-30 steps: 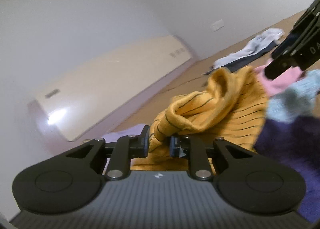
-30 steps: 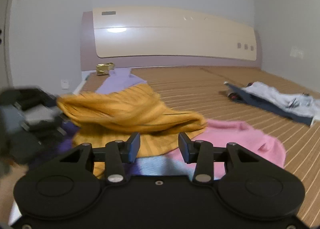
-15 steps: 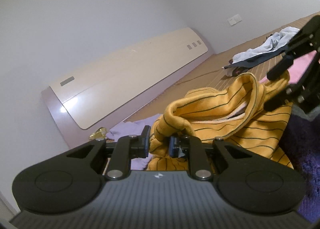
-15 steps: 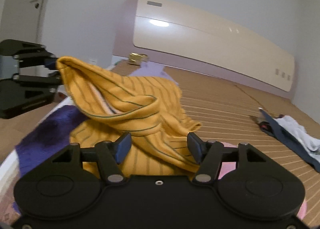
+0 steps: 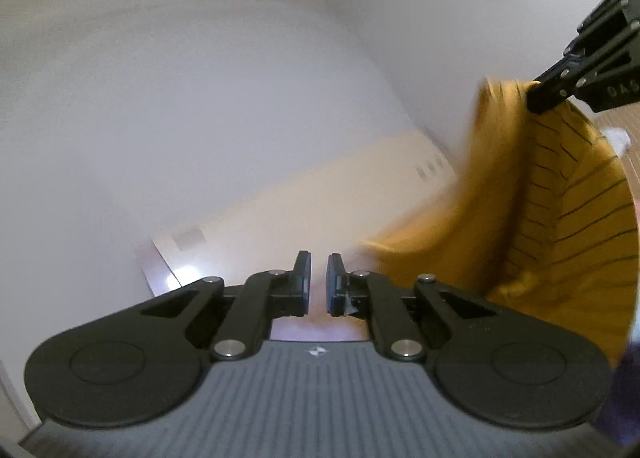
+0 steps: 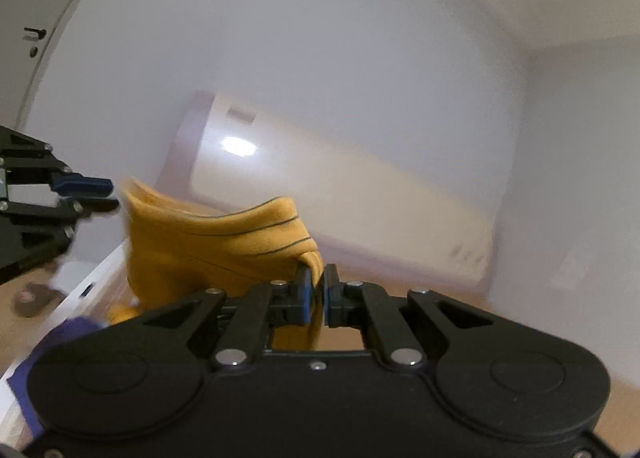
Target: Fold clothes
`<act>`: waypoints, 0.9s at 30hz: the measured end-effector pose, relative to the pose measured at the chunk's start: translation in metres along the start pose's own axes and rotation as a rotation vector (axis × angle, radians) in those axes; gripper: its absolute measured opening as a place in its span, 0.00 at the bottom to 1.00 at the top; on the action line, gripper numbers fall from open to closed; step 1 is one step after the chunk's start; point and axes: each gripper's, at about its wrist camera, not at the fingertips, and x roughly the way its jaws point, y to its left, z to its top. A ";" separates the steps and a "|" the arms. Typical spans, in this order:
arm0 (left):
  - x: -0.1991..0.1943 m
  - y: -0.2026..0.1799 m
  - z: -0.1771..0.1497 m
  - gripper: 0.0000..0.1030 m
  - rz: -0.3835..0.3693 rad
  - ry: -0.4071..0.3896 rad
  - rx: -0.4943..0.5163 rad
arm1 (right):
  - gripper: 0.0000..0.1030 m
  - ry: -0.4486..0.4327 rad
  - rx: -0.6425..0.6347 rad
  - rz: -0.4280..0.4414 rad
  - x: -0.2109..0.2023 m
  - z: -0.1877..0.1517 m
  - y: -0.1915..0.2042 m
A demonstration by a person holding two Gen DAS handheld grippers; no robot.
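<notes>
A mustard-yellow striped garment [image 5: 560, 218] hangs in the air. My right gripper [image 6: 319, 294] is shut on a fold of it [image 6: 224, 246] and holds it up; in the left wrist view the right gripper [image 5: 568, 86] pinches the garment's top at the upper right. My left gripper [image 5: 318, 282] has a narrow gap between its pads with nothing in it. It sits left of the hanging cloth. In the right wrist view the left gripper [image 6: 86, 194] is at the left edge, just apart from the garment.
A cream headboard [image 6: 360, 210] runs along the white wall behind. A dark purple garment [image 6: 56, 342] lies low at the left, also at the lower right in the left wrist view [image 5: 624, 390]. A door with a handle [image 6: 34, 32] is at the far left.
My left gripper has let go of the yellow garment. My right gripper has closed on it and lifted it. Both views tilted up toward the wall.
</notes>
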 end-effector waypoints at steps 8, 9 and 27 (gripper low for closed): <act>-0.068 0.021 0.056 0.11 -0.385 -0.015 -0.020 | 0.06 0.027 -0.049 -0.036 -0.110 0.035 -0.015; -0.074 0.020 0.052 0.11 -0.442 0.002 -0.030 | 0.06 0.041 -0.049 -0.036 -0.126 0.032 -0.016; -0.077 -0.118 -0.020 0.47 -0.817 0.077 0.257 | 0.05 0.411 0.293 -0.018 -0.255 -0.110 -0.039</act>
